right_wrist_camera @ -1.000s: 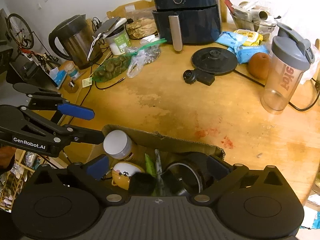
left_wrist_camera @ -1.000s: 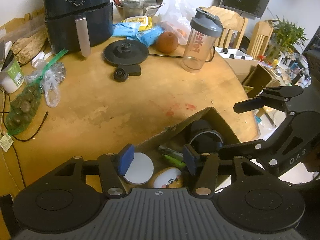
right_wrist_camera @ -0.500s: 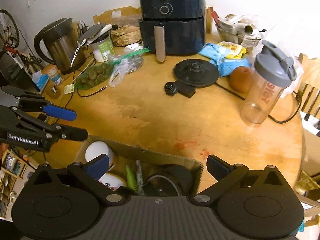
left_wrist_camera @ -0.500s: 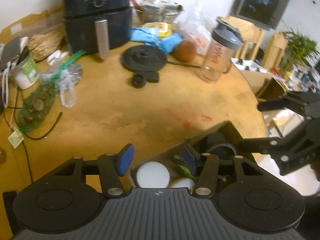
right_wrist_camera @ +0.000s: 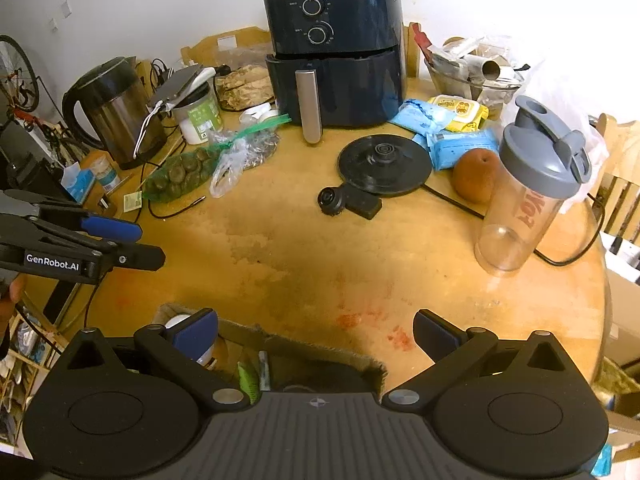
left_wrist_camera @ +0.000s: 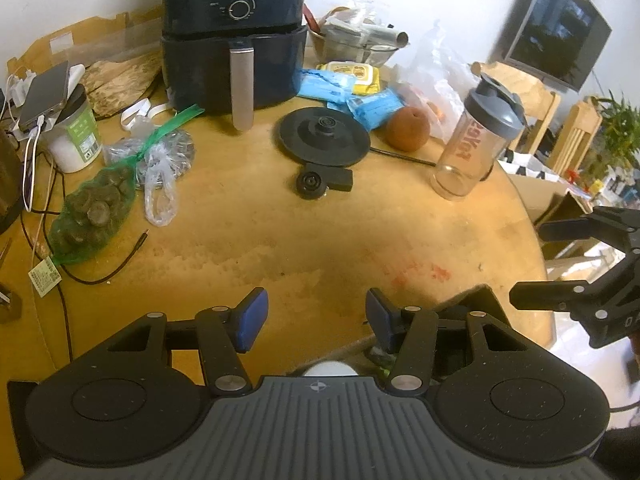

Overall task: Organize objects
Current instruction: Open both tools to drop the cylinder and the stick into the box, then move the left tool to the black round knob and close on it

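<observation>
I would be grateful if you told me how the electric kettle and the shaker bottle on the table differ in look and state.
The electric kettle is dark and metallic, so its inside is hidden; the shaker bottle is clear plastic and looks empty. The kettle has a side handle and a dark lid; the bottle has none, only a grey flip-cap lid and red lettering. The kettle stands at the table's far left, off its round black base; the bottle stands at the right. Both stand upright, lids closed.

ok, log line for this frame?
left gripper: open, empty | right gripper: open, empty | both over box edge | shaker: on table
</observation>
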Available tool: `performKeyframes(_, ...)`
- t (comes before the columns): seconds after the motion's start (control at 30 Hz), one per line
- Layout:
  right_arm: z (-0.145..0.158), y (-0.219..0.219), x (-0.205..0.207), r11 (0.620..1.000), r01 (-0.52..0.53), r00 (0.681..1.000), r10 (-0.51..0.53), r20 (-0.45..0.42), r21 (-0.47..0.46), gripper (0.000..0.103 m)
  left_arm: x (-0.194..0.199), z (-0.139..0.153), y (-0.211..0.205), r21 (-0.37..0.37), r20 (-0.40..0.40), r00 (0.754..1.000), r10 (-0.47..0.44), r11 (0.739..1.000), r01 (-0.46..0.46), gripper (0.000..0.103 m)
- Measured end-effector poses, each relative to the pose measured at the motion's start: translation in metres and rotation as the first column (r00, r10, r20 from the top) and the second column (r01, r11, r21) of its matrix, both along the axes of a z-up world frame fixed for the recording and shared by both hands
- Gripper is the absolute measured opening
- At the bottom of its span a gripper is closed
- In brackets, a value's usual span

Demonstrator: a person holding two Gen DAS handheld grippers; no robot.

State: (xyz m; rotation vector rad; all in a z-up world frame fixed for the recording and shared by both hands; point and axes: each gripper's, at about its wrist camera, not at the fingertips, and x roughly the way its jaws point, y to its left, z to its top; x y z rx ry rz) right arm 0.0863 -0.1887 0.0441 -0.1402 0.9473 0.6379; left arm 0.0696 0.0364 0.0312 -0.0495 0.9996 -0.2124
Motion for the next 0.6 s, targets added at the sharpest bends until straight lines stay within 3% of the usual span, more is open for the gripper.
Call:
performKeyframes(0.37, -0.003, -0.032, 0.040, 1.000, 0.004, 1.000, -0.005, -0.027, -0.023, 0.101, 0.018, -0.002, 0.001, -0.038, 0.028, 1.000, 0.005, 0.999, -0.003, 0.053)
performKeyframes(0.6, -0.004, -0.030, 0.065, 0.998, -0.021, 0.999, 0.023, 0.033, -0.066, 0.100, 0.033, -0.003, -0.001, -0.046, 0.029, 0.999, 0.019, 0.999, -0.017, 0.053)
